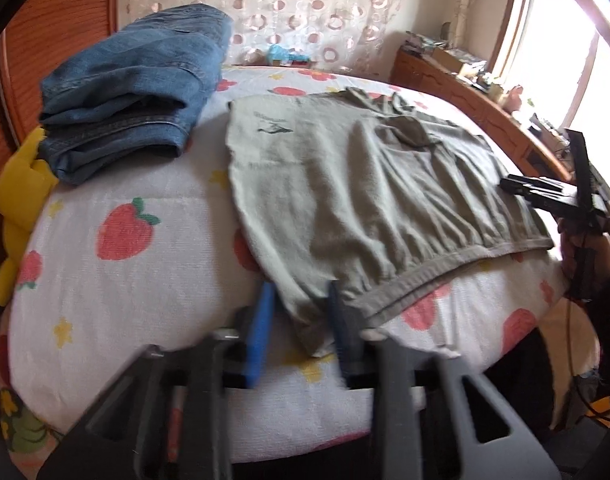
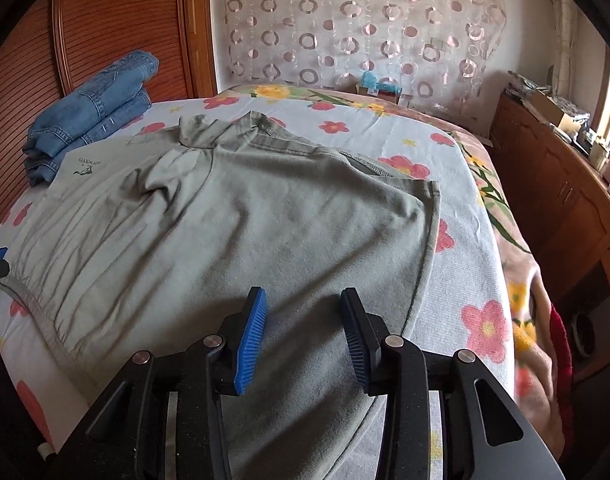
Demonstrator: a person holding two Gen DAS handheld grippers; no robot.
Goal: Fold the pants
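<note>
Bed (image 2: 457, 184) spread with a white sheet printed with strawberries and flowers. Grey-green pants (image 2: 225, 232) lying flat across its middle, waistband toward the near-left edge. Folded blue jeans (image 2: 93, 116) stacked at the far-left corner, just beside the pants. Yellow soft toy (image 1: 21, 200) at the left edge.

A home bedroom: flower-print bed (image 2: 457, 184), wooden headboard (image 2: 117, 32), cluttered dresser (image 2: 553, 184), curtained window (image 1: 553, 40).

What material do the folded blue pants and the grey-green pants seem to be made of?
Folded blue pants: likely denim, judging by the faded blue wash, thick seams and pale topstitching. Grey-green pants: seemingly a soft matte knit, perhaps cotton jersey; the surface looks slightly fuzzy, with a gathered elastic waistband. The exact fibre cannot be told.
</note>
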